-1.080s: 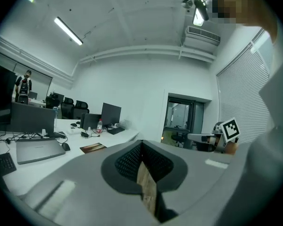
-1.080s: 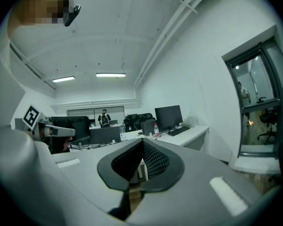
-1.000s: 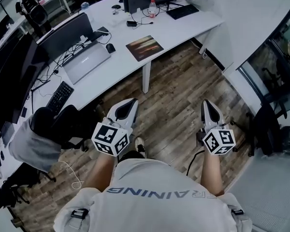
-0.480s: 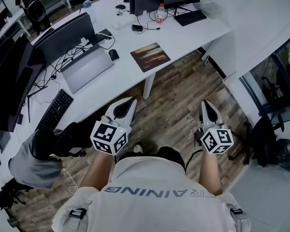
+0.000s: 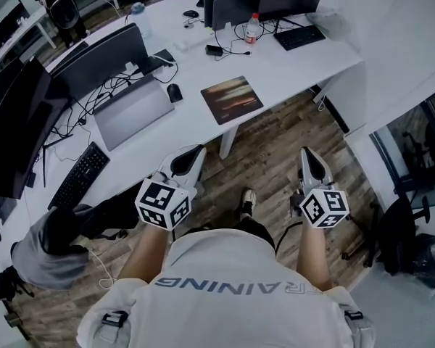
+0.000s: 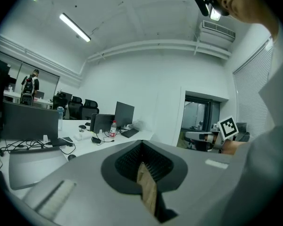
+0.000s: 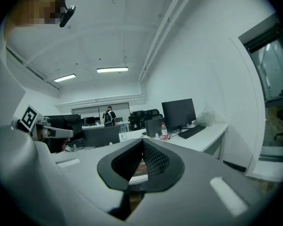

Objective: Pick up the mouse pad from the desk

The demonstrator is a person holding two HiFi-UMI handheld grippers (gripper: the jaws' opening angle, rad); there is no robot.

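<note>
Wood-plank floor (image 5: 275,158) runs under a long white table (image 5: 297,71) that curves off the far left edge. Dark monitors (image 5: 14,136) at the left are cut off by the frame. Rightward lie a black keyboard (image 5: 78,176), a flat grey laptop (image 5: 134,111) and a small dark mouse (image 5: 175,93). The mouse pad (image 5: 232,98), a thin rectangle with a streaky brown print, lies flat near the table's near edge, well apart from both grippers. The left gripper (image 5: 195,153) and right gripper (image 5: 309,154) hang over the floor, jaws clenched together on nothing.
</note>
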